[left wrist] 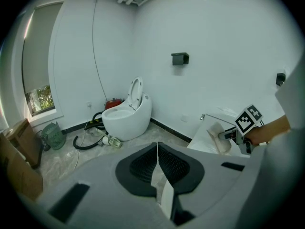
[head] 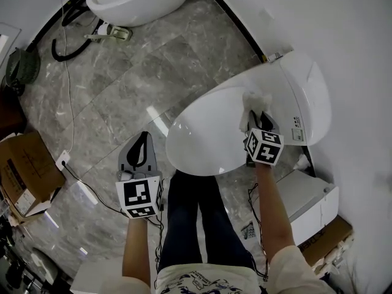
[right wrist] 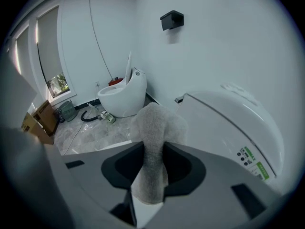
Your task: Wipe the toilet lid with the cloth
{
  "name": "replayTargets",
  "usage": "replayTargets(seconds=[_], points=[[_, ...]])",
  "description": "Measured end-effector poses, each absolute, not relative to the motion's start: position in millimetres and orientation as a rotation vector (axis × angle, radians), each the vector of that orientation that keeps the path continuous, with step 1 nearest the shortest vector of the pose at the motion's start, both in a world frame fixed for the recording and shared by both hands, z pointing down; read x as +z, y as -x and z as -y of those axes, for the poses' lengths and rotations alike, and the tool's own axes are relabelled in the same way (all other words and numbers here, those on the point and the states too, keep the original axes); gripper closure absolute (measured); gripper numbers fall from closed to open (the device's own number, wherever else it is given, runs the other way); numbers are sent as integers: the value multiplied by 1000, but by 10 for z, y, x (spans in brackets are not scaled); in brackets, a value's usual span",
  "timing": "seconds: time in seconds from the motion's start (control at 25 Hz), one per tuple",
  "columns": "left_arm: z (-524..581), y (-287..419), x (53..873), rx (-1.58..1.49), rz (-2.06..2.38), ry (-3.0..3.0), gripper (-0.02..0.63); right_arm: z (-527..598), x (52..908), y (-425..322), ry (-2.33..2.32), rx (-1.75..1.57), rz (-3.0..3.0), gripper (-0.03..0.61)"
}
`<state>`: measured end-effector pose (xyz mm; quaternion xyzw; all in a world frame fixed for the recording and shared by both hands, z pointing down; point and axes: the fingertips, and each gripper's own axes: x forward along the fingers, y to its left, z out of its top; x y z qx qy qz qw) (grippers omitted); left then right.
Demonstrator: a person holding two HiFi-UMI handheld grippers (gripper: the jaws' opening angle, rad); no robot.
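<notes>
Cloth (head: 256, 101) on toilet lid (head: 205, 136), label (head: 297, 128) illegible.

1. We see a glossy white oval toilet lid (head: 202, 136), closed flat over the bowl, close beside the white wall.
2. We see a pale grey terry cloth (head: 253, 100), bunched, resting on the lid's rear part and pinched between the jaws of the right gripper (right wrist: 153, 151).

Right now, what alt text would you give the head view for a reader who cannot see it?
Seen from above, the person's right gripper holds a pale cloth at the back of a closed white toilet lid. The left gripper hangs shut and empty over the grey marble floor.
</notes>
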<state>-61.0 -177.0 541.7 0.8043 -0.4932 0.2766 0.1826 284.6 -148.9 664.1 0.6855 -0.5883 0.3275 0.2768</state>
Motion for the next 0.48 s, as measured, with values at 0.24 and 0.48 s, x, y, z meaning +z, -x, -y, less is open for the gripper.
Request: replayTargets(seconds=[0.24, 0.48], points=[[1747, 606, 5614, 814, 1383, -2249, 600, 1613, 7029, -2945, -1781, 928, 1546, 463], [1684, 575, 5745, 827, 1366, -2232, 600, 1710, 7352, -3000, -1716, 965, 1503, 462]])
